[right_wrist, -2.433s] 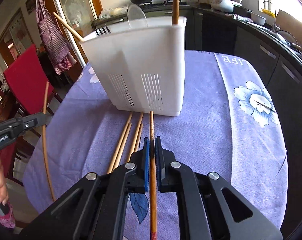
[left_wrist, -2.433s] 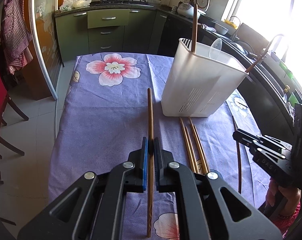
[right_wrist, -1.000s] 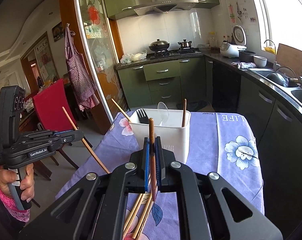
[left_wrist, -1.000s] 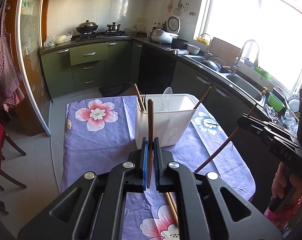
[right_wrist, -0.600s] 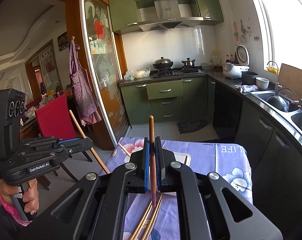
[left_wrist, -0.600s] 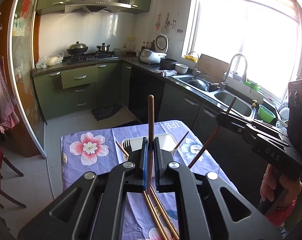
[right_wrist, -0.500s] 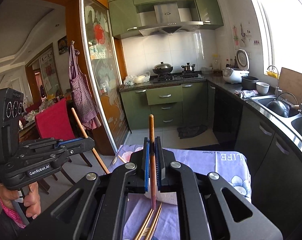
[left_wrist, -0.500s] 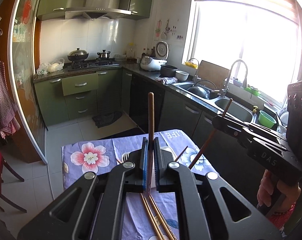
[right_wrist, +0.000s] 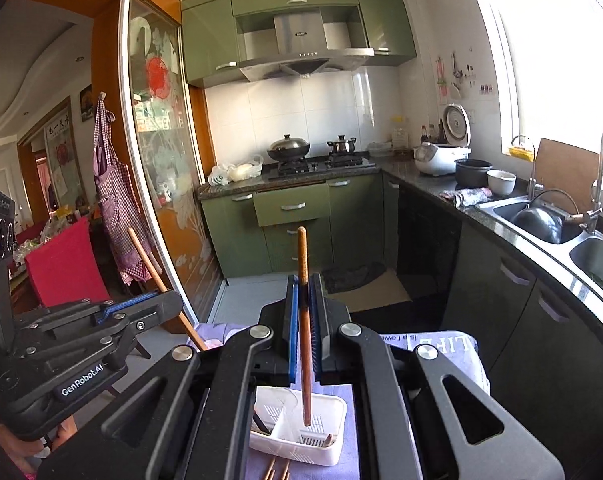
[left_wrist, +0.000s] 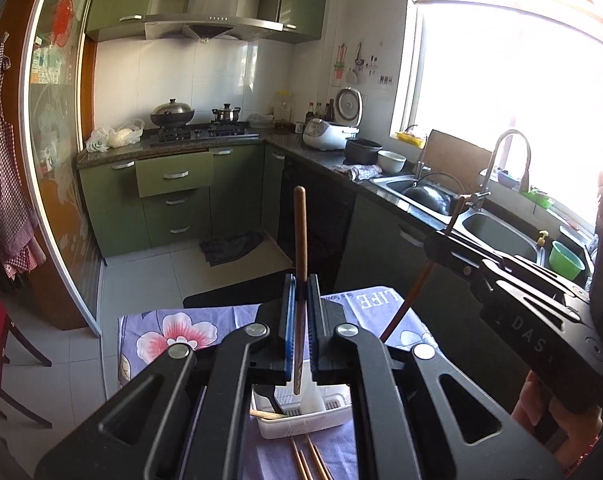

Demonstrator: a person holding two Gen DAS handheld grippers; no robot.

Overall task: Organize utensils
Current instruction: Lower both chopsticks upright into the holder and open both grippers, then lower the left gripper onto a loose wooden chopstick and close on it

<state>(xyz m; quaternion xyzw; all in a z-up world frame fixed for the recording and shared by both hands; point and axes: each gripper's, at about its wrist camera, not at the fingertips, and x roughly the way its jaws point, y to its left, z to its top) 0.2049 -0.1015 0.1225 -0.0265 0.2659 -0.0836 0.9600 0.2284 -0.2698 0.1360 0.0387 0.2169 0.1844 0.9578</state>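
Two grippers, left gripper and right gripper, each clamping chopstick above holder

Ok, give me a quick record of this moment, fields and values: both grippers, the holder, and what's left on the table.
left gripper: shut on a brown chopstick, held upright above the holder
right gripper: shut on a second chopstick, tip over the holder
utensil holder: white, on the purple floral tablecloth, black fork inside
loose chopsticks: on the cloth beside the holder
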